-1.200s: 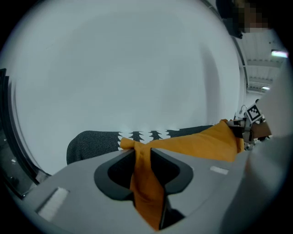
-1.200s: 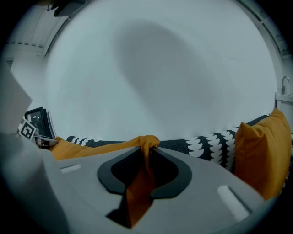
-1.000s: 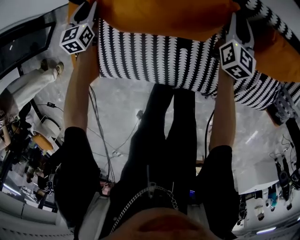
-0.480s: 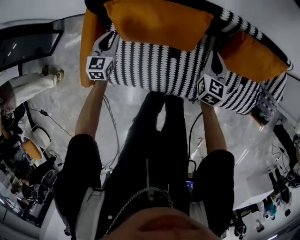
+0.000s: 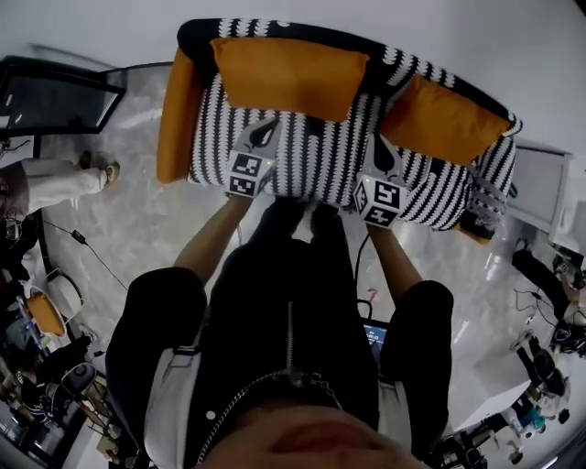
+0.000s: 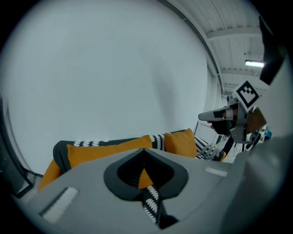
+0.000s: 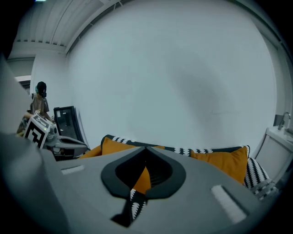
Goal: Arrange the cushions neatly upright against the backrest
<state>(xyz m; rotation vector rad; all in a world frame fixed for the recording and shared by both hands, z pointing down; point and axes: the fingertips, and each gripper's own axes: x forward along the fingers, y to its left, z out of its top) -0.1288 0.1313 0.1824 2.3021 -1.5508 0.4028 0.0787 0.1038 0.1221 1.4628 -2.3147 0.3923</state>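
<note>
The head view is dim and contrasty. The person's dark clothing (image 5: 293, 311) in the lower half sinks to near-black with little detail, while the pale floor (image 5: 137, 220) and the wall (image 5: 458, 27) at the top stay brighter. The wide lens bends the striped sofa (image 5: 320, 160) into an arc and squeezes the edges of the frame. A skin-toned patch at bottom centre is out of focus.

Both gripper views are round fisheye pictures with black corners and a cool grey-blue cast. The wall there is lit softly and evenly, without hard shadows. A ceiling light (image 6: 254, 64) glows at the upper right of the left gripper view. The nearest foreground at the bottom of both is blurred.
</note>
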